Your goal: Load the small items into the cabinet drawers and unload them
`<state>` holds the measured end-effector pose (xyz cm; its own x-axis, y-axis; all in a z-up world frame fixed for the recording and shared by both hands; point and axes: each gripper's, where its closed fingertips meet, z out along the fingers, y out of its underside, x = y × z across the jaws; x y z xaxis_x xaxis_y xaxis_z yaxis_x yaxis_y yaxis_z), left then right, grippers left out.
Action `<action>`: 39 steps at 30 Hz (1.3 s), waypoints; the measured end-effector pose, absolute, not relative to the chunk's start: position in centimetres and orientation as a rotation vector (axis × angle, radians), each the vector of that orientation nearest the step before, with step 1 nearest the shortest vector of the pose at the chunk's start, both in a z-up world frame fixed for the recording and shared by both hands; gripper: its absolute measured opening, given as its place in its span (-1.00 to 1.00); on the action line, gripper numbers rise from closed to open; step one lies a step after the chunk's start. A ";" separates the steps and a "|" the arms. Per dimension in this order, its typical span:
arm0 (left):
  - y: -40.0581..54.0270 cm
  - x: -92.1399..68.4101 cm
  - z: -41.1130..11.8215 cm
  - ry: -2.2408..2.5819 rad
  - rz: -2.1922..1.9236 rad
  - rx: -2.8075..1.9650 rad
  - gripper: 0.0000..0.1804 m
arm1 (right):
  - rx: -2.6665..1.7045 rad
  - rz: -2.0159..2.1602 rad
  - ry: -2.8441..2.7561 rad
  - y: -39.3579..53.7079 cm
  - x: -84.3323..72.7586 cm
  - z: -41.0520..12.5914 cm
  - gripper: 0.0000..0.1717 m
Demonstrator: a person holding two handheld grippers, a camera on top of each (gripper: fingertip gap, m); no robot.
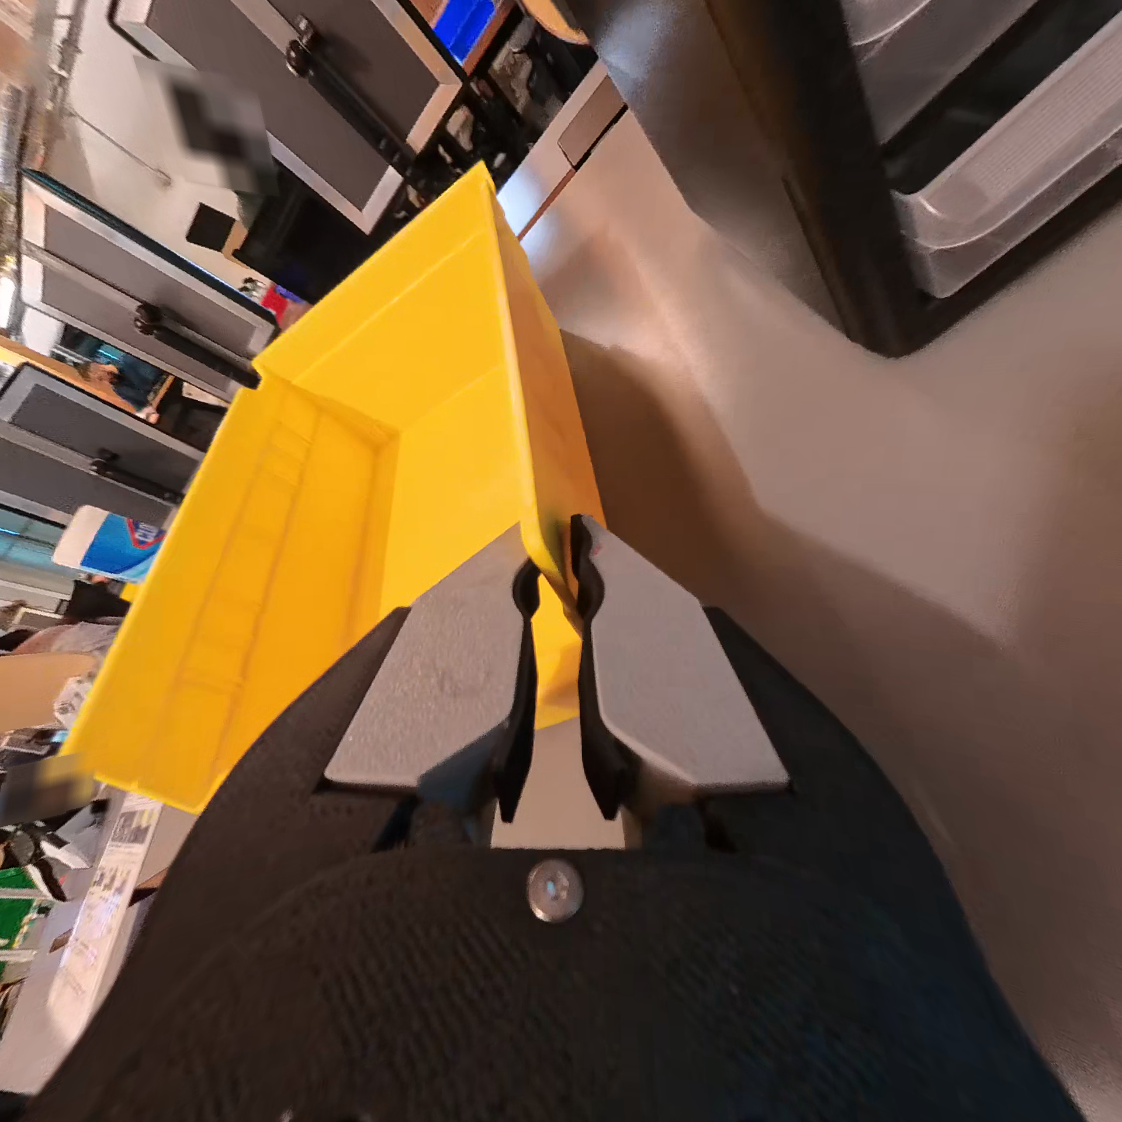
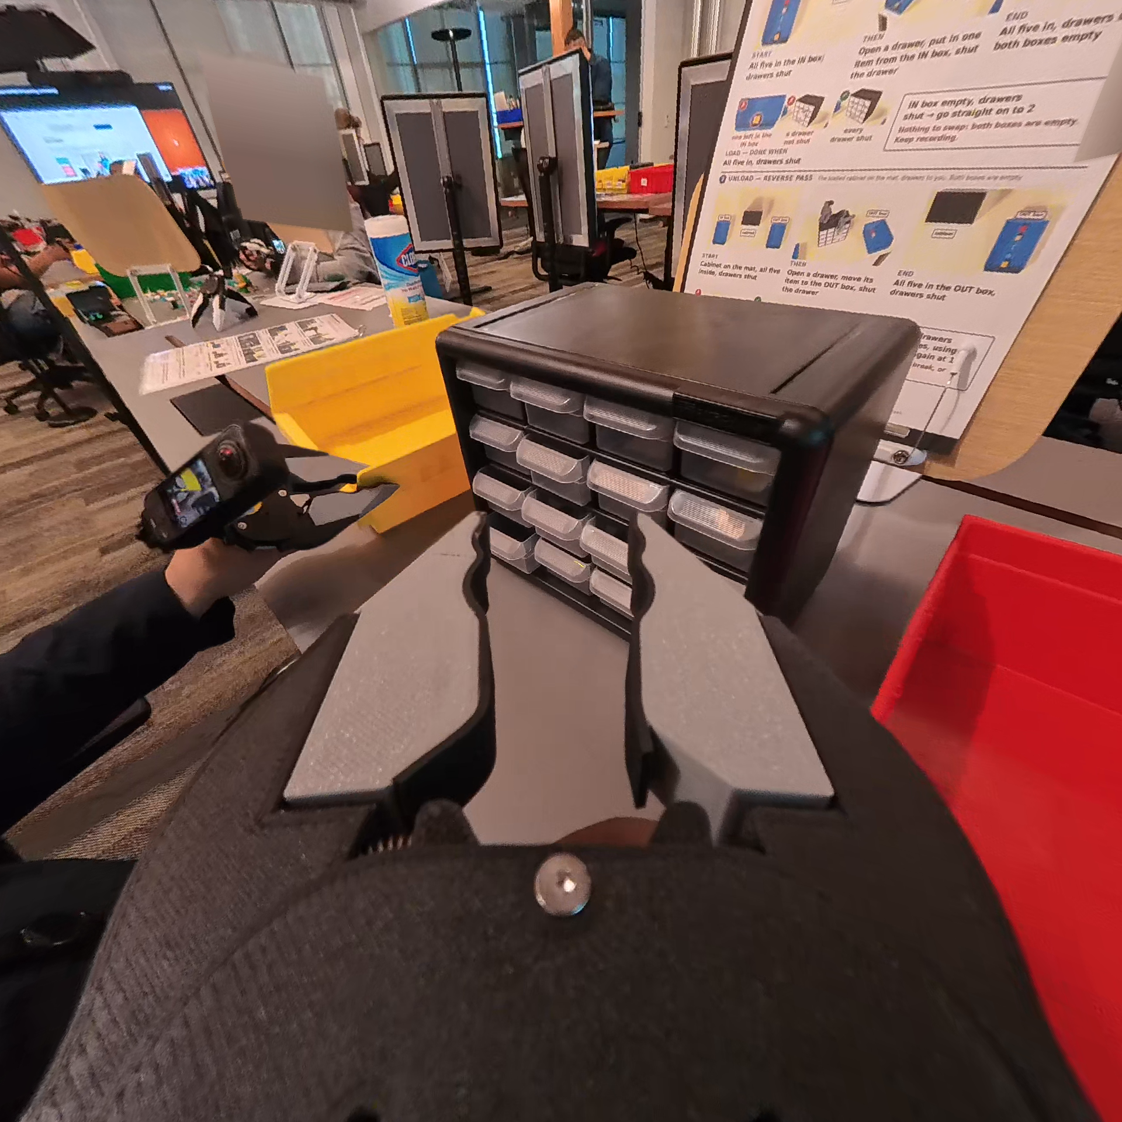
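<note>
My left gripper (image 1: pixel 555 558) is shut on the near side wall of a yellow bin (image 1: pixel 340 516), one pad inside and one outside. The part of the bin's inside that shows is empty. The right wrist view confirms this: the left gripper (image 2: pixel 376 482) pinches the yellow bin's (image 2: pixel 376 388) near corner, left of the cabinet. The black cabinet (image 2: pixel 668 340) with several clear drawers stands on the table; its corner also shows in the left wrist view (image 1: pixel 819 182). My right gripper (image 2: pixel 558 546) is open and empty, just in front of the cabinet's lower drawers.
A red bin (image 2: pixel 1032 668) sits at the right, close to my right gripper. An instruction board (image 2: pixel 898 182) stands behind the cabinet. A wipes canister (image 2: pixel 397 267) and paper sheets (image 2: pixel 255 349) lie behind the yellow bin. A person's sleeve (image 2: pixel 121 637) holds the left gripper. There is about 35 centimeters between the tips of the two grippers.
</note>
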<state>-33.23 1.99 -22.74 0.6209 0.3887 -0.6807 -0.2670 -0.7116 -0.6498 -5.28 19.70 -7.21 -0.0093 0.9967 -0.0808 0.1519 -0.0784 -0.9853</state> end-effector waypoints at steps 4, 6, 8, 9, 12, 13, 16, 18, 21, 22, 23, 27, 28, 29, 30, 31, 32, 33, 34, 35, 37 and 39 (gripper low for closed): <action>2.2 -32.9 -22.5 -0.094 1.159 -2.057 -0.95 | -1.411 1.188 -1.313 19.7 -6.5 -8.5 -0.51; 2.4 -32.5 -22.8 -0.098 1.165 -2.043 -0.95 | -1.437 1.179 -1.334 19.6 -7.2 -9.2 -0.51; 2.7 -32.2 -22.8 -0.094 1.178 -2.015 -0.94 | -1.458 1.162 -1.353 19.6 -8.0 -9.7 -0.50; 2.8 -32.1 -22.8 -0.095 1.162 -2.010 -0.95 | -1.462 1.153 -1.361 19.5 -8.3 -9.8 -0.50; 3.1 -32.2 -22.8 -0.098 1.139 -2.002 -0.95 | -1.461 1.139 -1.378 19.3 -9.3 -9.7 -0.50; 3.1 -32.4 -22.7 -0.103 1.126 -2.002 -0.95 | -1.458 1.136 -1.384 19.2 -9.6 -9.6 -0.50; 3.1 -32.8 -22.6 -0.122 1.078 -2.011 -0.94 | -1.453 1.109 -1.400 19.1 -10.2 -9.7 -0.49; 3.1 -32.9 -22.5 -0.138 1.050 -2.019 -0.94 | -1.454 1.096 -1.407 19.1 -10.4 -9.7 -0.49; 3.1 -33.0 -22.5 -0.154 1.021 -2.021 -0.93 | -1.454 1.091 -1.414 19.1 -10.6 -9.4 -0.49; 3.2 -33.1 -22.4 -0.157 1.014 -2.021 -0.93 | -1.451 1.086 -1.416 19.2 -10.6 -9.3 -0.49; 3.2 -33.1 -22.4 -0.164 1.004 -2.020 -0.93 | -1.447 1.080 -1.418 19.2 -10.7 -9.1 -0.49; 3.1 -33.2 -22.3 -0.175 0.972 -2.033 -0.90 | -1.434 1.083 -1.420 19.1 -10.8 -8.9 -0.49; 3.1 -33.2 -22.3 -0.177 0.970 -2.033 -0.90 | -1.435 1.085 -1.423 19.1 -10.8 -9.0 -0.49; 3.1 -33.2 -22.3 -0.175 0.977 -2.032 -0.90 | -1.439 1.083 -1.426 19.2 -10.7 -9.2 -0.48; 3.1 -33.2 -22.3 -0.171 0.984 -2.030 -0.89 | -1.444 1.078 -1.429 19.3 -10.7 -9.3 -0.48; 3.0 -33.2 -22.3 -0.164 0.985 -2.028 -0.89 | -1.448 1.071 -1.431 19.4 -10.6 -9.5 -0.48; 3.0 -33.0 -22.3 -0.155 0.966 -2.025 -0.90 | -1.453 1.063 -1.433 19.6 -10.5 -9.6 -0.48; 3.0 -32.8 -22.3 -0.145 0.916 -2.025 -0.86 | -1.459 1.055 -1.436 19.8 -10.4 -9.7 -0.48; 2.9 -32.5 -22.2 -0.135 0.831 -2.033 -0.82 | -1.465 1.044 -1.438 20.0 -10.2 -9.7 -0.47; 2.7 -32.1 -21.9 -0.130 0.707 -2.043 -0.78 | -1.471 1.031 -1.439 20.3 -9.9 -9.7 -0.46; 2.0 -31.6 -20.4 -0.150 0.403 -2.064 -0.70 | -1.482 1.002 -1.436 21.1 -9.3 -9.8 -0.46; 1.0 -32.5 -17.2 -0.144 0.206 -2.019 -0.67 | -1.504 0.980 -1.422 22.0 -8.7 -9.9 -0.46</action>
